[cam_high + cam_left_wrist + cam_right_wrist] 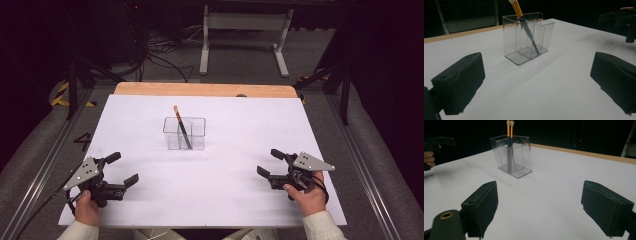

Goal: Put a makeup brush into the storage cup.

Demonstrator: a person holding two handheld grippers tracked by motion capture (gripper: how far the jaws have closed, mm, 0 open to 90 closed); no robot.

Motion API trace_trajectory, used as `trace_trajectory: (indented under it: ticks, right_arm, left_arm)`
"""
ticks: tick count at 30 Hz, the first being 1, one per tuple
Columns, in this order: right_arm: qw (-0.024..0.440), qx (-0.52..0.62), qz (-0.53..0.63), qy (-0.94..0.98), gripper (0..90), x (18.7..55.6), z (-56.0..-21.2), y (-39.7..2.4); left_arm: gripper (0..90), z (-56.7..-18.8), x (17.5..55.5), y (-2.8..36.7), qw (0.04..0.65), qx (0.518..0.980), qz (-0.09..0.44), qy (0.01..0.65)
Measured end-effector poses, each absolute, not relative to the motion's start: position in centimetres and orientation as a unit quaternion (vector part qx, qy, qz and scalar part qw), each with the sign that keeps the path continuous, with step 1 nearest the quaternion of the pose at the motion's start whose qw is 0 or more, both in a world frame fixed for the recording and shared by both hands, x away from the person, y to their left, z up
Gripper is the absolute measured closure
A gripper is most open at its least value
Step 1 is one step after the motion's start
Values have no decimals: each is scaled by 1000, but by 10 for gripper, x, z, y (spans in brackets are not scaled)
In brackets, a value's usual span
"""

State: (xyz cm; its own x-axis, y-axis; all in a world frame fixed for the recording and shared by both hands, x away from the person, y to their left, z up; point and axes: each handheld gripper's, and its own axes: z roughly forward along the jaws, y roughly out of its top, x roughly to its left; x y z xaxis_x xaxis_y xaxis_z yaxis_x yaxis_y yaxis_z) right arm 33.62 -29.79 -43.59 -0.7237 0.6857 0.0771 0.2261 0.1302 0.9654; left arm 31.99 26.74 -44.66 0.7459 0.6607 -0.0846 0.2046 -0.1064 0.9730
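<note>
A clear plastic holder (184, 133) with compartments stands near the middle of the white table cover. In it lean two thin brushes (509, 147) with orange upper handles and dark lower parts; the high view shows them as one slanted stick (182, 128). My left gripper (119, 168) rests low at the front left, jaws wide apart and empty, facing the holder (527, 37). At the front right my right gripper (272, 163) is also open and empty, pointed at the holder (511, 155).
The white cover (240, 150) spans the table, with a wooden edge (205, 90) at the far side. Beyond it stand a metal frame (245, 35) and cables on the floor. Rails run along both table sides.
</note>
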Motion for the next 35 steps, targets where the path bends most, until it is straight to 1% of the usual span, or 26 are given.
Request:
trace_trajectory:
  ticks: [5,10,19,25,34,35]
  right_arm:
    - [193,319,573,729,143,336,-441,-297]
    - [187,328,569,731,138,335,-446,-297]
    - [179,340,556,737,126,336,-456,-297]
    - [181,342,564,729,88,335,-457,-299]
    - [178,341,567,729,74,335,-457,-300]
    - [178,341,568,728,48,335,-457,-300]
  left_arm:
    - [3,-447,320,267,596,719,193,301]
    - [3,-449,321,269,601,708,199,314]
    - [4,-450,322,269,596,713,197,312]
    - [4,-451,322,269,595,714,196,312]
    - [4,-451,323,268,595,715,196,311]
    - [4,-451,323,268,595,716,195,311]
